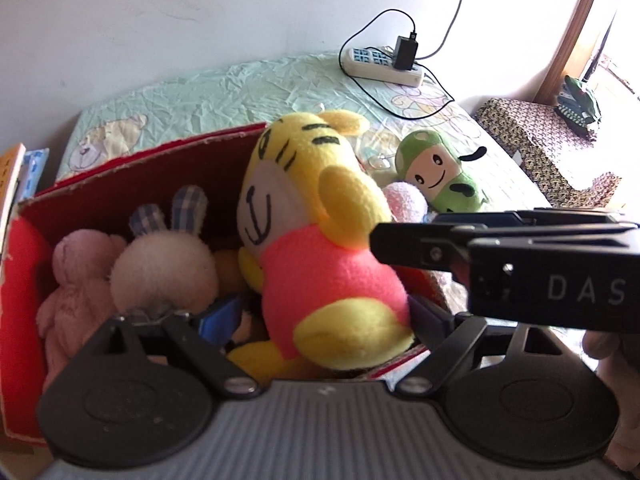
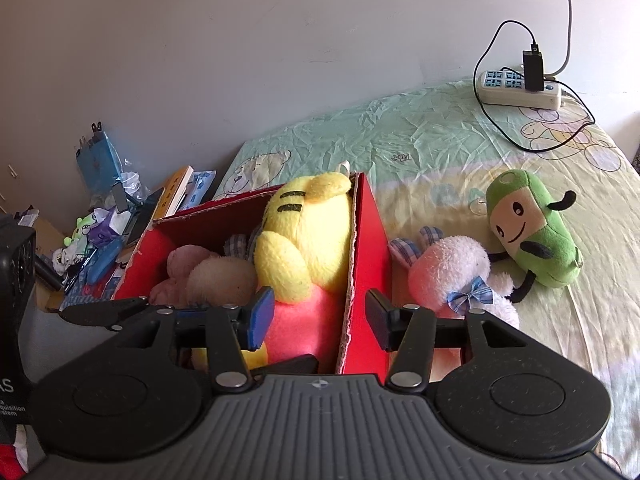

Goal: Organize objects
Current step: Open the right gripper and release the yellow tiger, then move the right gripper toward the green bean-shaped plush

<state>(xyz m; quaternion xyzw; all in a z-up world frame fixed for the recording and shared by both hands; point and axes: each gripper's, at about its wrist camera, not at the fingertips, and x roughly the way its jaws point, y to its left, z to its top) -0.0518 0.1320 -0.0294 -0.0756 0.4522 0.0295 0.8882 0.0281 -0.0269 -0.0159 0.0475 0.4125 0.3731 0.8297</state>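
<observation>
Now yellow tiger plush (image 2: 304, 240) in red box (image 2: 366, 264), between open right tongs (image 2: 320, 320).

Fuzzy fleece on the yellow tiger plush (image 1: 312, 240), short matt pile. Raw corrugated cardboard at the red box (image 2: 366, 248) edges, smooth red facing. Fluffy terry on the pink bunny (image 2: 452, 276), checked woven cloth bow. Crinkled thin cotton on the bedsheet (image 2: 400, 140). Matt black plastic on the right tongs (image 2: 320, 320), shiny metal screws. Glossy white plastic power strip (image 1: 386, 66).
</observation>
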